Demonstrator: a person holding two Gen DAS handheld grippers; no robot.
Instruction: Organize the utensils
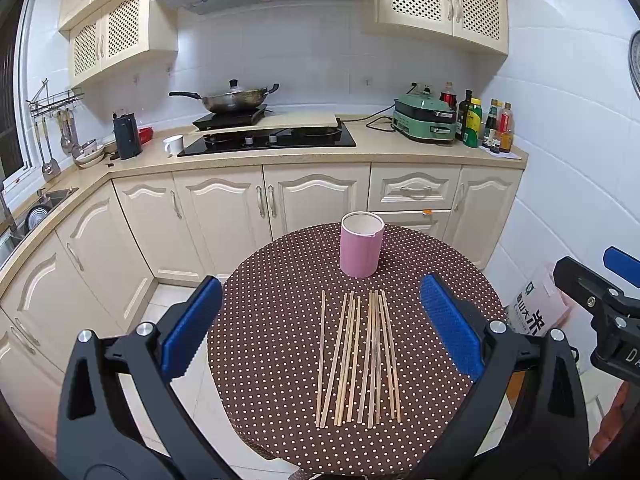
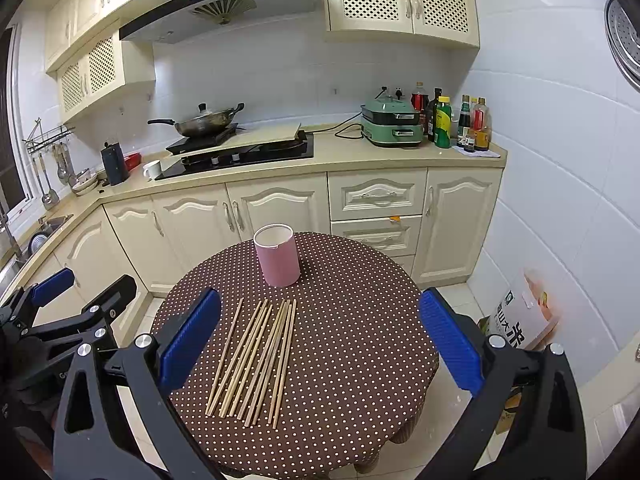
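Jaws on both the left gripper (image 1: 320, 328) and right gripper (image 2: 320, 340) were wide open and empty above the chopsticks (image 1: 356, 356), with the cup (image 1: 361, 249) upright behind, its inside mostly out of sight.

Two raised wrist views, shared table (image 1: 280, 344)

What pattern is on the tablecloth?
Brown with small white polka dots; the tablecloth shows best in the right wrist view.
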